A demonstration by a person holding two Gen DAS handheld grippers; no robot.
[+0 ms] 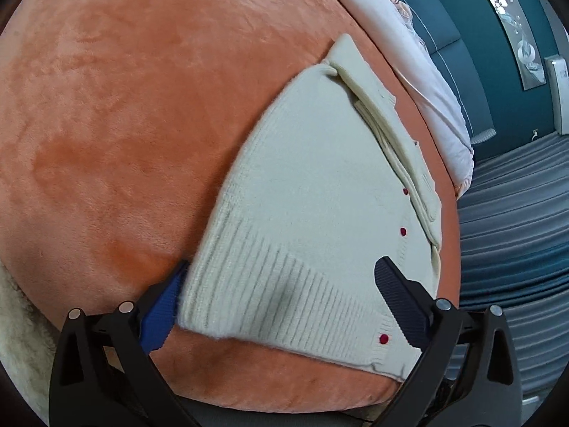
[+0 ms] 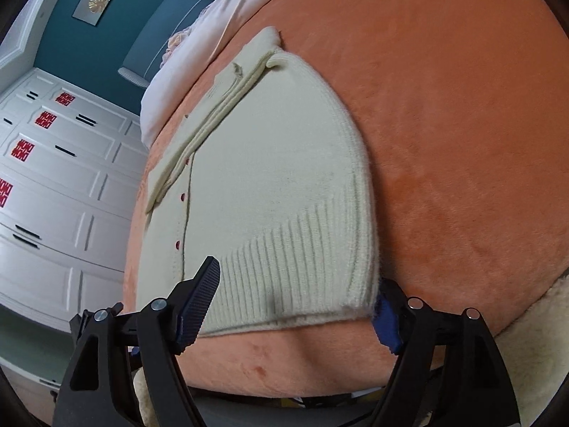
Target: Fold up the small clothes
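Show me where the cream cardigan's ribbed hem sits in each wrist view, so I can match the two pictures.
Left wrist view: the ribbed hem runs along the bottom centre, between the open left gripper fingers.
Right wrist view: the ribbed hem lies bottom centre, between the open right gripper fingers.
Shared landmark: the red buttons on the placket, right of the hem in the left view, left of it in the right view.

An orange plush blanket (image 1: 124,106) covers the bed, with a pale pink quilt (image 1: 419,71) bunched along its far edge. Behind stands a teal padded headboard (image 1: 437,10) and teal wall (image 2: 81,53); white panelled wardrobe doors (image 2: 64,185) bear red paper cut-outs (image 2: 22,149)
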